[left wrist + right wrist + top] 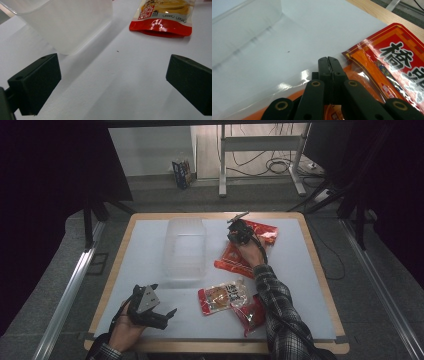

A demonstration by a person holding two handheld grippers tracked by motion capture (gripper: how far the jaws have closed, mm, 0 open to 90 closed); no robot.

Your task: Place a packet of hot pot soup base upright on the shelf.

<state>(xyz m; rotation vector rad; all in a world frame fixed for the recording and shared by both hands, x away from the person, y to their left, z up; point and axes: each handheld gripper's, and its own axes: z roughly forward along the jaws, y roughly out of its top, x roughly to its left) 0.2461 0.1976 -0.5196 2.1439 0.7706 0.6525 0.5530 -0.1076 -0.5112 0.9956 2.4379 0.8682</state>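
Note:
My right gripper (239, 231) is at the far middle of the table, its jaws shut on the clear sealed edge of an orange snack packet (234, 262). In the right gripper view the shut jaw tips (328, 60) pinch that orange packet (292, 96), which lies partly over a red packet (402, 55) with large black characters. My left gripper (150, 307) rests near the front left edge, open and holding nothing. Its own view shows the gripper (112, 85) with jaws wide apart over bare white mat.
A clear plastic container (185, 247) stands left of centre, close ahead of the left gripper (67, 22). A red-and-clear snack packet (222, 296) (165, 17) and a crumpled red one (250, 313) lie near the front, beside the right forearm.

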